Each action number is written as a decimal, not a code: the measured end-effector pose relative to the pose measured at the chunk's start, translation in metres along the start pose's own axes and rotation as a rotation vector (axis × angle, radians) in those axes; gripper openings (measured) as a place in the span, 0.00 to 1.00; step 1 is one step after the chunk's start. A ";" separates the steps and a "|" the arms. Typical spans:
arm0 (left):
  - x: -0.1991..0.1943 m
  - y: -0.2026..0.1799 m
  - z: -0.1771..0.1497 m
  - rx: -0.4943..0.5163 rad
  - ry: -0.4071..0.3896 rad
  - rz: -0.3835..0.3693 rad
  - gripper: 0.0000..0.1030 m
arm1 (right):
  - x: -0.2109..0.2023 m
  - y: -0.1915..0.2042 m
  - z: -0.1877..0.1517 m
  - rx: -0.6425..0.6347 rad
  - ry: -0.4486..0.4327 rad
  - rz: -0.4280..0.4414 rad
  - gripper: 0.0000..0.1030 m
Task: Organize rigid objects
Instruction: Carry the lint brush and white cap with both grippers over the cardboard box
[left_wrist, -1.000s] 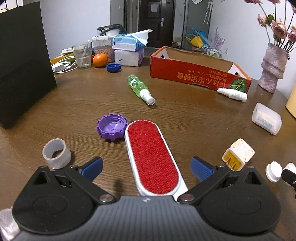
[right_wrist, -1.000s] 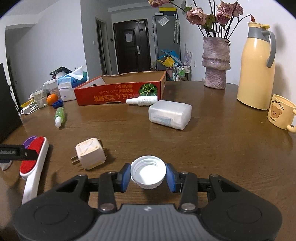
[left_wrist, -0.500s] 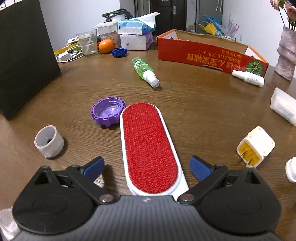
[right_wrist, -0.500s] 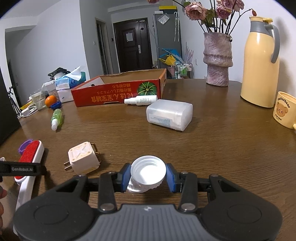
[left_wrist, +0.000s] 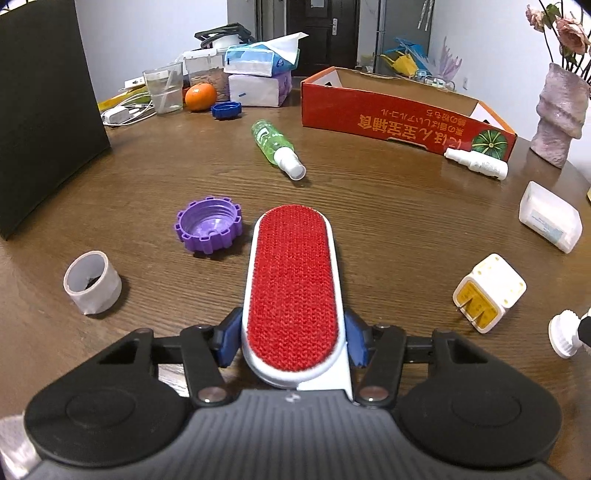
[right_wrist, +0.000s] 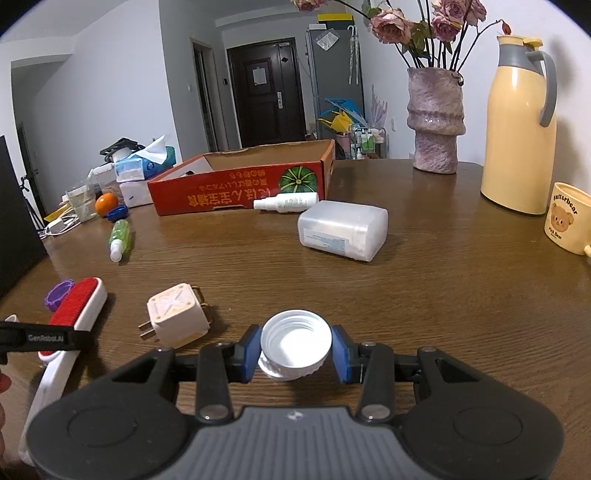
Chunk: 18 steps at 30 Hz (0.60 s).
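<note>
Am closing left gripper (left_wrist: 291, 341) onto lint brush (left_wrist: 293, 295), pads now clamping its sides, red face stretching ahead. Am holding right gripper (right_wrist: 295, 352) clamped on white cap (right_wrist: 294, 343); plug adapter (right_wrist: 177, 320) sitting ahead-left.

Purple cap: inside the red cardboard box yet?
No, the purple cap lies open side up on the table, well short of the red cardboard box.

Brown wood-grain worktop (left_wrist: 406, 229). Landmark: red cardboard box (left_wrist: 402, 114) at the far side. Against its front wall, white spray bottle (left_wrist: 476, 162); left of it, green spray bottle (left_wrist: 275, 146) lying down. Nearer than the box: purple cap (left_wrist: 208, 229), tape roll (left_wrist: 92, 282), plug adapter (left_wrist: 487, 293), translucent case (left_wrist: 550, 218).
</note>
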<state>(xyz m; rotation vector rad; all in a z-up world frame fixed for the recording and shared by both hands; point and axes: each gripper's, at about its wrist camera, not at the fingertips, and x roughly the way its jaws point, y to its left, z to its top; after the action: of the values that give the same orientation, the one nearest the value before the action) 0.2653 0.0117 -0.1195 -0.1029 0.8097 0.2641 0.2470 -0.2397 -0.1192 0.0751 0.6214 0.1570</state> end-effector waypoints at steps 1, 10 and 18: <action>0.000 0.000 0.000 0.006 0.000 -0.001 0.55 | -0.001 0.001 0.000 0.000 -0.002 0.000 0.38; -0.014 0.004 0.004 0.039 -0.031 -0.022 0.55 | -0.012 0.007 0.003 -0.008 -0.019 -0.007 0.38; -0.036 0.012 0.018 0.043 -0.080 -0.046 0.55 | -0.022 0.019 0.011 -0.017 -0.042 0.005 0.38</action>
<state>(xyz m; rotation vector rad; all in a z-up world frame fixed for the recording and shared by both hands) 0.2508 0.0193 -0.0808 -0.0704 0.7318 0.2059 0.2339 -0.2249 -0.0956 0.0630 0.5784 0.1652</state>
